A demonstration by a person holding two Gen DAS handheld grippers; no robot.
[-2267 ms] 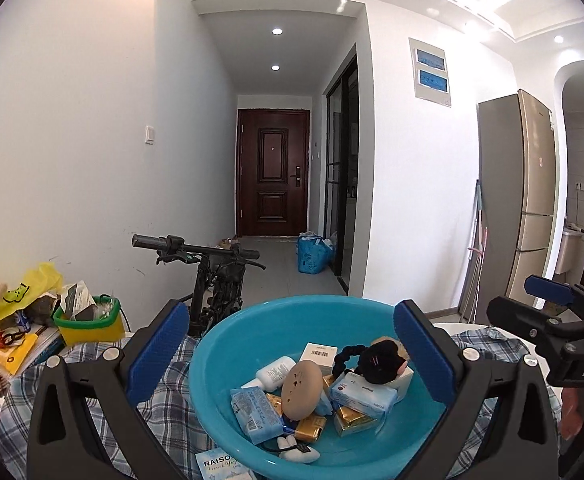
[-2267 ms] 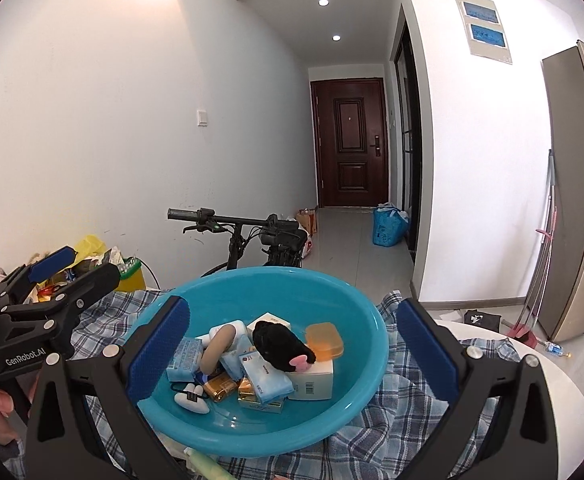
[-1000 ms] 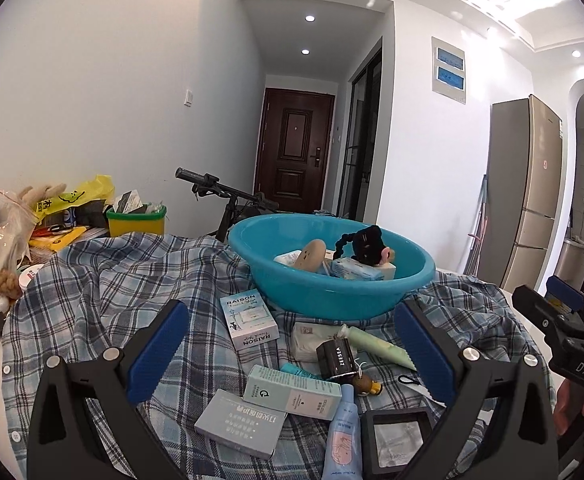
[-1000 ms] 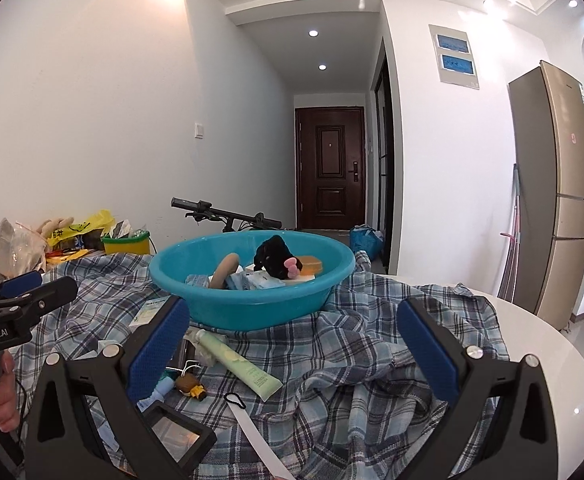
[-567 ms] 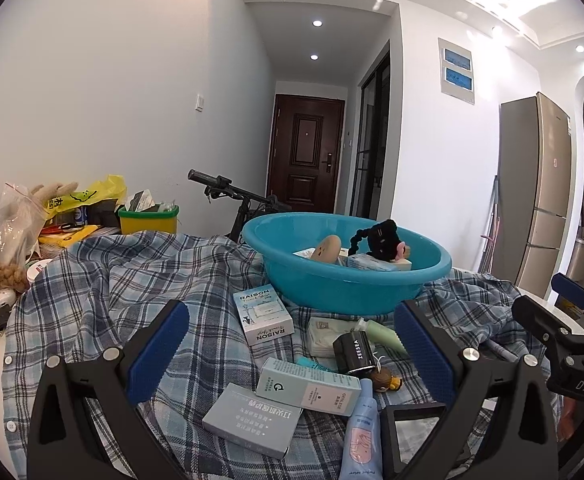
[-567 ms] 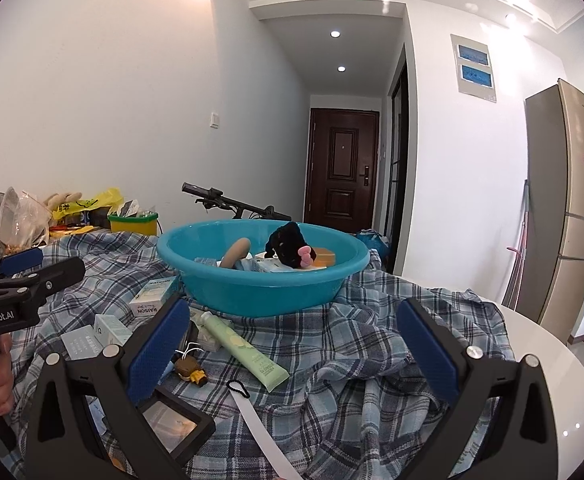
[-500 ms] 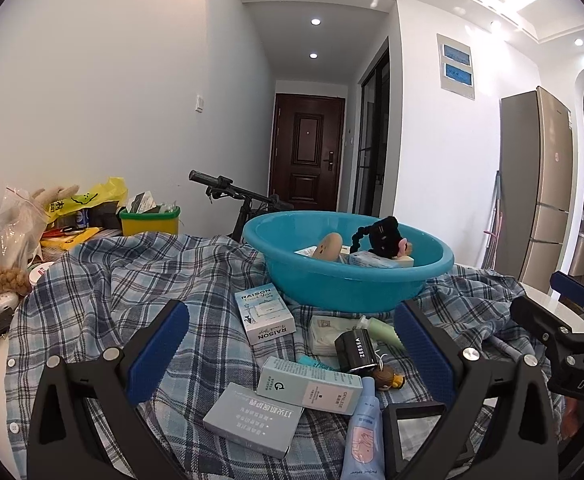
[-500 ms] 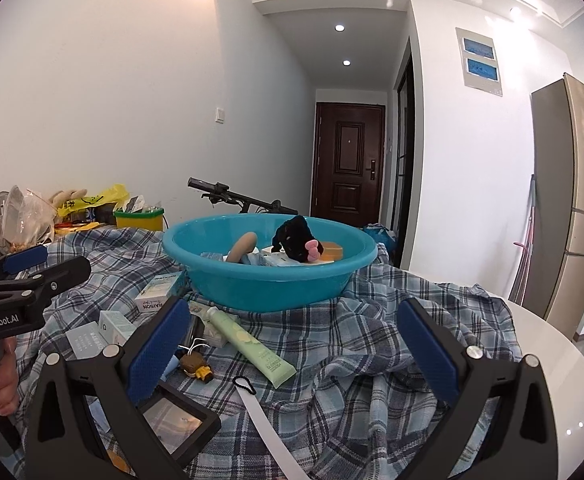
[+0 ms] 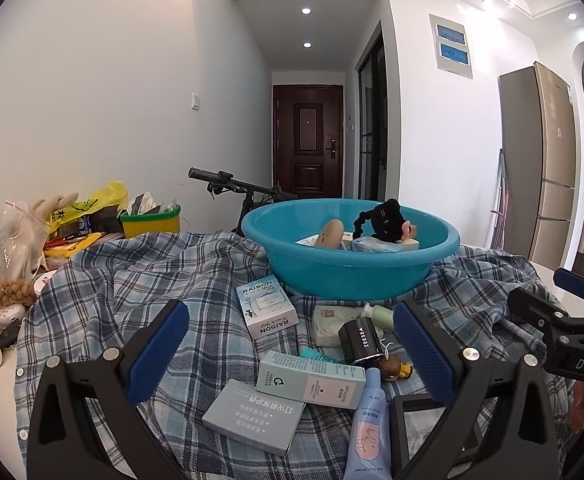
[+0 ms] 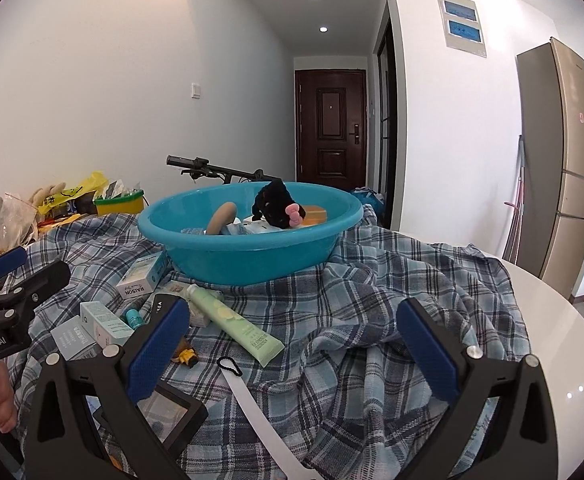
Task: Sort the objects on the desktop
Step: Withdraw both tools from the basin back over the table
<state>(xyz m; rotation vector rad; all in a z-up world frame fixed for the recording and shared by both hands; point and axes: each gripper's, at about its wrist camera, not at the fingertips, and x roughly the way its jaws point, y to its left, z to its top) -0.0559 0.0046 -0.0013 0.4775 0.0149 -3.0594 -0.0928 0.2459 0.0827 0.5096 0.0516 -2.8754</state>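
Note:
A blue basin (image 9: 352, 276) holding a black plush toy (image 9: 388, 222), small boxes and other items sits on a plaid cloth (image 9: 132, 280); it also shows in the right wrist view (image 10: 252, 260). In front of it lie a RAISON box (image 9: 267, 310), a teal box (image 9: 312, 378), a grey box (image 9: 254, 414), a black ZEESEA case (image 9: 362, 340), a blue tube (image 9: 368, 428) and a green tube (image 10: 234, 324). My left gripper (image 9: 288, 354) is open and empty above these items. My right gripper (image 10: 292, 346) is open and empty over the cloth.
Bags, a plush toy and a green-and-yellow bin (image 9: 152, 222) crowd the table's left side. A black framed mirror (image 10: 168, 412) and a white strap (image 10: 260, 404) lie near the front. The white table edge (image 10: 564, 340) shows at right. A bicycle (image 9: 244, 192) stands behind.
Both grippers have pulled back and dropped low from above the basin, so the loose items in front of it come into view. Both stayed open.

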